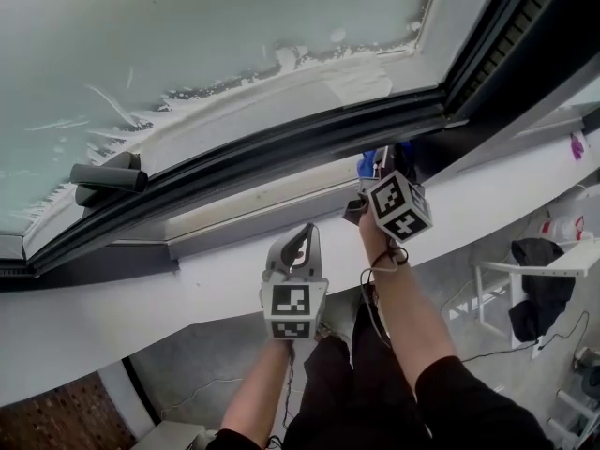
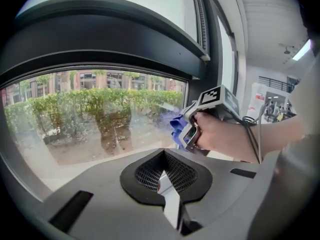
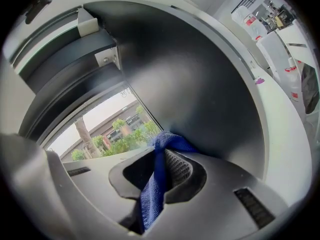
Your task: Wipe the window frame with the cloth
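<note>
Right tongs [image 3: 159, 170]: clamped on blue fabric cloth [image 3: 152, 194], touching dark metal window frame [image 3: 200, 89].
Left tongs [image 2: 164, 178]: pinched together, empty, near that frame.

Right tongs [image 3: 161, 176] pinch a blue cloth [image 3: 154, 184] against the dark window frame [image 3: 200, 84].

A white sill [image 1: 112, 322] crosses the room. Above the sill, a large pane [image 1: 206, 36] (smeared white along its lower edge) sits in a dark frame [image 1: 281, 148]. Below the sill lies grey floor [image 1: 216, 364]. Right of the sill, a white stand [image 1: 497, 270] carries dark clothing [image 1: 539, 293]. Beyond the sill are a hedge [image 2: 100, 104] and buildings [image 2: 90, 79].
</note>
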